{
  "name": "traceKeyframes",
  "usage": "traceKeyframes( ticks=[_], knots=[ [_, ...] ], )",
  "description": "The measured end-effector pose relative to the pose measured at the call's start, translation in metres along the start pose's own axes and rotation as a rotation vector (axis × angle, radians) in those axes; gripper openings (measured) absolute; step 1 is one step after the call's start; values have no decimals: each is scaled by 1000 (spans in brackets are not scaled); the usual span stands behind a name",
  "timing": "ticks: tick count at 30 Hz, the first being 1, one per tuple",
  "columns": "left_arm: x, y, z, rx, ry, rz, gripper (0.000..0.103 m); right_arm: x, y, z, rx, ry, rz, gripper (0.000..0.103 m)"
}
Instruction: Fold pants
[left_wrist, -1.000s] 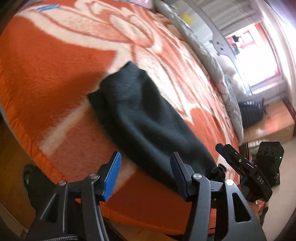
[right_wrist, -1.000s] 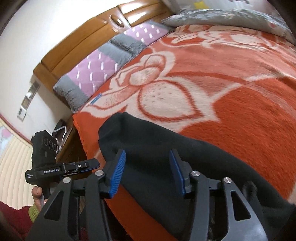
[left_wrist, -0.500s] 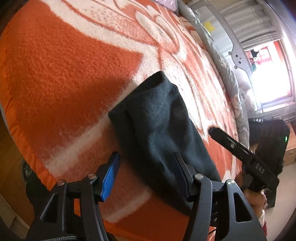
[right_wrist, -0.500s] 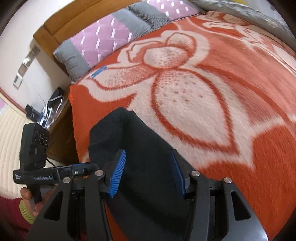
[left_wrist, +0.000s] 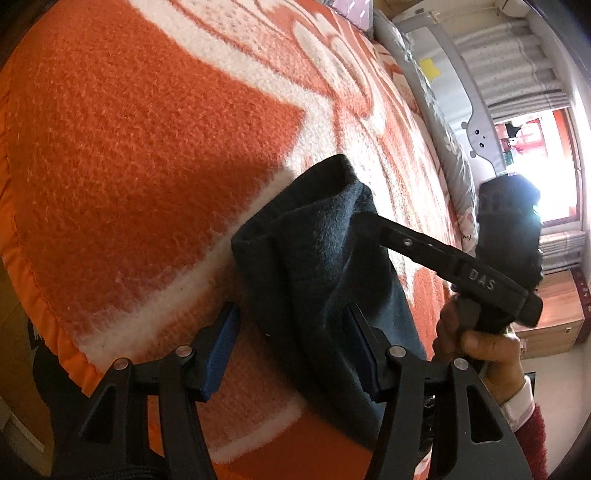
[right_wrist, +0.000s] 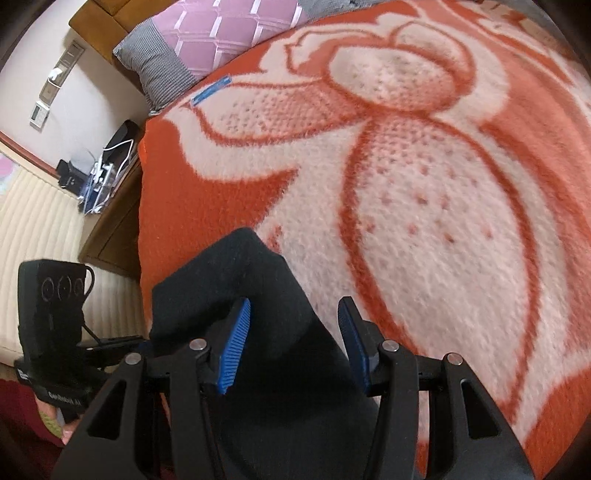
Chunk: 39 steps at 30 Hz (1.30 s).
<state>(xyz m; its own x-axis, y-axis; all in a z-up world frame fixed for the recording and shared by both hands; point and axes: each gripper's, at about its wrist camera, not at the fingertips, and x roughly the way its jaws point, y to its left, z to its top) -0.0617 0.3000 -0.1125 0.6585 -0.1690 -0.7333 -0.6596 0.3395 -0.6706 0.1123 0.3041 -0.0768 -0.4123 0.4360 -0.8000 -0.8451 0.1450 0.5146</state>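
Note:
Dark pants (left_wrist: 310, 266) lie as a narrow folded strip on the orange and white blanket (left_wrist: 140, 155), one end toward the bed's middle. My left gripper (left_wrist: 291, 347) hovers low over the strip, open, its left pad over bare blanket and its right pad by the cloth. My right gripper (right_wrist: 295, 343) is open above the pants (right_wrist: 243, 280) near that end, cloth lying under the gap. In the left wrist view the right gripper (left_wrist: 447, 258) reaches in from the right, with a fingertip (left_wrist: 365, 221) over the pants. The left gripper (right_wrist: 55, 314) shows at the lower left of the right wrist view.
Purple and grey pillows (right_wrist: 207, 37) lie against a wooden headboard. A nightstand (right_wrist: 107, 170) with cables stands beside the bed. A grey padded bed rail (left_wrist: 454, 122) runs along the far side. The blanket's near edge (left_wrist: 40, 306) drops off at the left.
Both grippers have come lower and nearer the pants' end. The right one slid a long way along the strip toward that end and now shows close beside the left one.

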Motion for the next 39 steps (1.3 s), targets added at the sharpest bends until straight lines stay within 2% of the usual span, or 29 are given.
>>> traceKeyframes(
  ticks=[2, 3, 4, 5, 6, 11, 16, 24, 30, 39],
  knots=[
    [2, -2, 1, 5, -8, 5, 56, 5, 0, 2, -13, 20, 6, 49],
    [0, -1, -2, 5, -13, 7, 55, 6, 1, 2, -18, 20, 13, 40],
    [0, -1, -2, 5, -18, 8, 54, 7, 3, 1, -23, 20, 20, 37],
    [0, -1, -1, 7, -24, 13, 45, 6, 6, 0, -30, 12, 18, 31],
    [2, -1, 0, 11, -29, 24, 30, 4, 10, -1, -41, 3, 12, 27],
    [-1, -10, 1, 40, -39, 9, 19, -15, 19, -10, -54, -64, 11, 20],
    [-17, -46, -5, 134, -65, -6, 18, -53, 20, -24, -17, -166, 46, 19],
    [-45, -112, -25, 276, -98, -77, 17, -127, 16, -62, 43, -347, 86, 19],
    [-54, -166, -50, 409, -95, -123, 17, -172, 4, -104, 115, -488, 110, 19],
    [-40, -239, -106, 623, -29, -165, 17, -224, -22, -189, 230, -679, 116, 18]
  ],
)
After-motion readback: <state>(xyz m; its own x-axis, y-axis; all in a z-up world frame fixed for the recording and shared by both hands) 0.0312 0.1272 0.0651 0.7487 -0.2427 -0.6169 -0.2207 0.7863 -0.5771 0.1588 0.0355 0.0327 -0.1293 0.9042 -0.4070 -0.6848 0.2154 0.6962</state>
